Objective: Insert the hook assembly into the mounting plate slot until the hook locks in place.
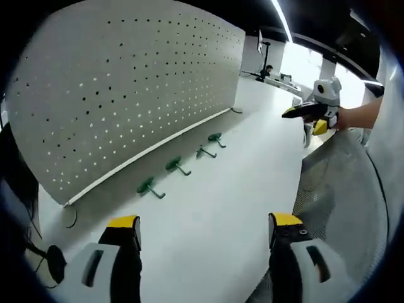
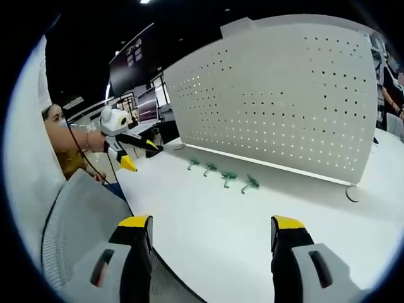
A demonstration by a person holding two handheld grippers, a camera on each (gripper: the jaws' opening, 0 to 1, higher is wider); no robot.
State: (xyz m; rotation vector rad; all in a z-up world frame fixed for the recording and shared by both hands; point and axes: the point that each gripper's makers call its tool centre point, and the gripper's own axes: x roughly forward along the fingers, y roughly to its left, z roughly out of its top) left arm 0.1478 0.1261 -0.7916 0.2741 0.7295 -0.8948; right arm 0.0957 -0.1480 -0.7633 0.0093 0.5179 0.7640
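On the white desk [image 1: 214,208], four green hooks [image 1: 177,166] lie in a row just in front of the upright perforated mounting plate [image 1: 126,88], apart from it. Both grippers hover above the desk, well back from the hooks: left gripper [image 1: 205,230] and right gripper [image 2: 211,233] each have fingers spread wide, holding nothing.

Left gripper [image 1: 205,237], right gripper [image 2: 211,237]: black jaws, yellow tips, white housings with slotted openings; bare forearm [image 1: 360,115] behind.

Dim office, bright ceiling strip light [image 1: 282,20]
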